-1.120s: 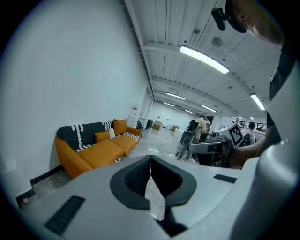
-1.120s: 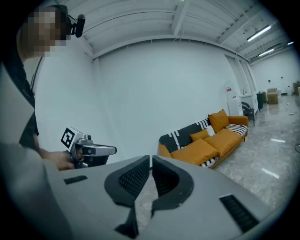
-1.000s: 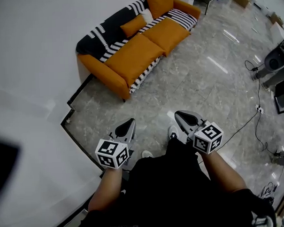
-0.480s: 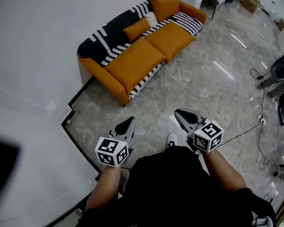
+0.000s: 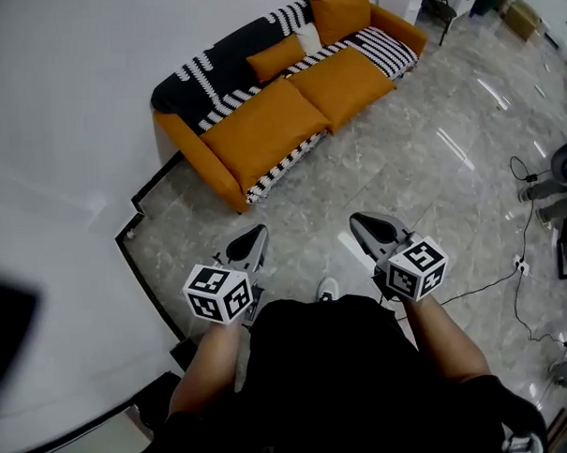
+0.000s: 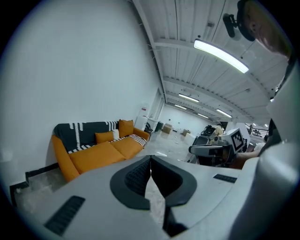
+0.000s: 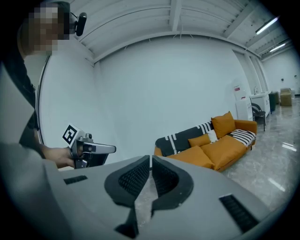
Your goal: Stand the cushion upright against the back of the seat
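Observation:
An orange sofa (image 5: 260, 128) stands against the white wall, far ahead of me, with a black-and-white patterned throw over its back. A small orange cushion (image 5: 276, 56) leans low against the back near the middle, and a larger orange cushion (image 5: 340, 12) stands at the far end. A small white cushion (image 5: 307, 40) sits between them. The sofa (image 6: 101, 152) also shows in the left gripper view and the sofa (image 7: 211, 147) in the right gripper view. My left gripper (image 5: 254, 235) and right gripper (image 5: 358, 223) are both shut and hold nothing, well short of the sofa.
Grey marble floor (image 5: 394, 169) lies between me and the sofa. A dark-edged step (image 5: 139, 246) runs along the wall at left. Cables (image 5: 515, 267) and equipment (image 5: 562, 171) lie at the right. Boxes (image 5: 523, 18) stand at the far end.
The sofa sits slightly nearer and further right in the head view; both grippers have advanced with me across the floor, still shut and empty.

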`<state>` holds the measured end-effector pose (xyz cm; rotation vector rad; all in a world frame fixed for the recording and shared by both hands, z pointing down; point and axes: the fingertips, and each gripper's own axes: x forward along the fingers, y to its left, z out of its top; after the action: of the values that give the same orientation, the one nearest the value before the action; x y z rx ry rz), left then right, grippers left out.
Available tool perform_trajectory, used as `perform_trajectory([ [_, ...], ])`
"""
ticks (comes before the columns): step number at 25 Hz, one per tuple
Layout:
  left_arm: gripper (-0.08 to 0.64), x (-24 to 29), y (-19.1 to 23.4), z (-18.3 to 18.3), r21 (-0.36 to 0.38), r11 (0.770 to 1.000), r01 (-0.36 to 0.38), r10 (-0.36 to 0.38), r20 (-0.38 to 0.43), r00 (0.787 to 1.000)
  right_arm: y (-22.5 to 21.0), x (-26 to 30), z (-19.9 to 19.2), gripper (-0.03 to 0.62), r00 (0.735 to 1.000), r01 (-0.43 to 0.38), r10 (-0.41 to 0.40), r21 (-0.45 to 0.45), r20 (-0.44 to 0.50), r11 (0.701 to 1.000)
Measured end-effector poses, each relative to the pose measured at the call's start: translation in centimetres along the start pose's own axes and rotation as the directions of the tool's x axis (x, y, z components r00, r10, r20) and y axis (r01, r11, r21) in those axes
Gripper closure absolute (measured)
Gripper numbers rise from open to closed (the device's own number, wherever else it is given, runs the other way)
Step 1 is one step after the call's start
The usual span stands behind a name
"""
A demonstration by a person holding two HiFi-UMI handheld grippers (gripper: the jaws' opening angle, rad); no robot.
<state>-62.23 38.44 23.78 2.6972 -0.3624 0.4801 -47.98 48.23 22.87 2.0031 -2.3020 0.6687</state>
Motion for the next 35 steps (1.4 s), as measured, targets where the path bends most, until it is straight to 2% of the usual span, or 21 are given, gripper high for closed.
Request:
perform_trajectory([
  [6,0.543,3.3,-1.9,-0.2,0.023,0.999,-0.04,0.04,-0.018,0.999,-4.4,-1.6,-0.6,0.553,1.0,-0.004,0.004,0.017,-0.002,1.0],
  [11,0.543,5.4,-3.7,-0.5,0.11,0.993,-0.029,0.038,-0.081,0.996,-6.5,-2.5,-0.9,0.553,1.0,0.012,-0.012,0.055,0.003,0.998],
  [16,0.543,7.6,-4.5,-0.2,0.098,0.995,0.004,0.005,-0.091,0.996,-8.2,-2.9,-0.6,0.552,1.0,0.026,-0.026,0.065,0.004,0.998],
  [21,0.543,10.4,-3.9,0.6,0.097,0.994,0.042,-0.031,-0.11,0.993,-10.3,-2.8,-0.4,0.552,0.998,0.066,-0.066,0.072,-0.003,0.995],
  [27,0.543,14.2,-2.9,3.9,0.113,0.992,0.062,-0.053,-0.085,0.995,-13.5,-2.3,1.2,0.553,0.995,0.099,-0.098,0.067,-0.013,0.993],
  [35,0.543,18.1,3.1,5.9,0.089,0.996,0.022,-0.017,-0.059,0.998,-17.1,5.1,4.0,0.552,0.997,0.053,-0.053,0.016,-0.048,0.998],
])
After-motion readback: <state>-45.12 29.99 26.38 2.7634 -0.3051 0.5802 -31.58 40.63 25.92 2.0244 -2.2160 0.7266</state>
